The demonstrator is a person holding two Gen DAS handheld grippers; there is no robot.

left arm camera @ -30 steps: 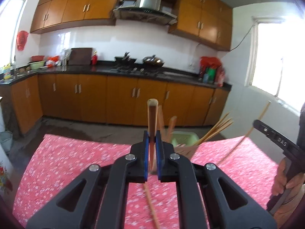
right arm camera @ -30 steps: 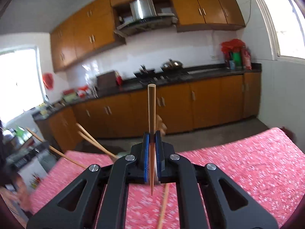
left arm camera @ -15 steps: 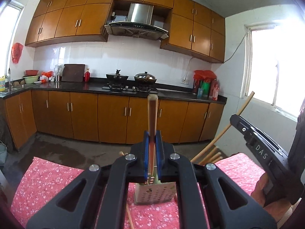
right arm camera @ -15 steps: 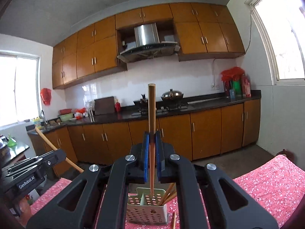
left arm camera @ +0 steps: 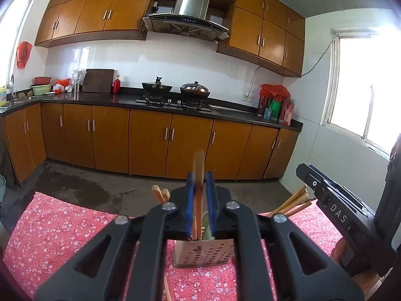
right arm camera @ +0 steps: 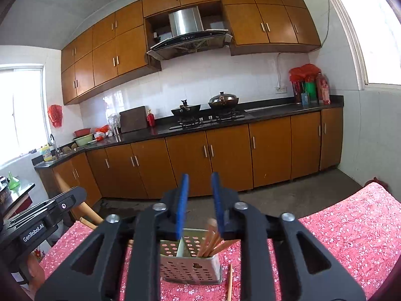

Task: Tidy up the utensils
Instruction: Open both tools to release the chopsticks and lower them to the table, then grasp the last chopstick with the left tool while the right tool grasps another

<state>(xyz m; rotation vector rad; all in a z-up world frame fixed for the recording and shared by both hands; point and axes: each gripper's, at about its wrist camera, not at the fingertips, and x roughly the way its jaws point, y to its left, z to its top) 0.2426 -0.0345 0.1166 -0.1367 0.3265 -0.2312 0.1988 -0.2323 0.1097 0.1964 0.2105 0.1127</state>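
Chopstick (left arm camera: 198, 175) stands blurred between the blue pads of the left gripper (left arm camera: 199, 200) in the left wrist view; jaws have just been opening, now slightly apart, small gaps on both sides of the stick, so no clamp. It hangs over the perforated utensil holder (left arm camera: 204, 254) on the red floral tablecloth (left arm camera: 57, 228). Same view shows more chopstick ends (left arm camera: 160, 193) poking up left of the jaws and a fan of them (left arm camera: 293, 200) on the right, plus the right gripper's black body (left arm camera: 343, 215) at the right edge.

Right wrist view shows the holder's inside, which the other camera hides: a divider (right arm camera: 181, 247) splits the holder (right arm camera: 190, 266) into two compartments, bundled chopsticks (right arm camera: 210, 238) leaning in the right one. Right gripper (right arm camera: 199, 200) jaws have just been opening too, standing apart with nothing between them. Loose chopstick (right arm camera: 229, 282) lies on the cloth (right arm camera: 351, 225) just right of the holder. Left gripper body (right arm camera: 40, 220) sits at left edge with a wooden stick (right arm camera: 75, 200) passing behind it.
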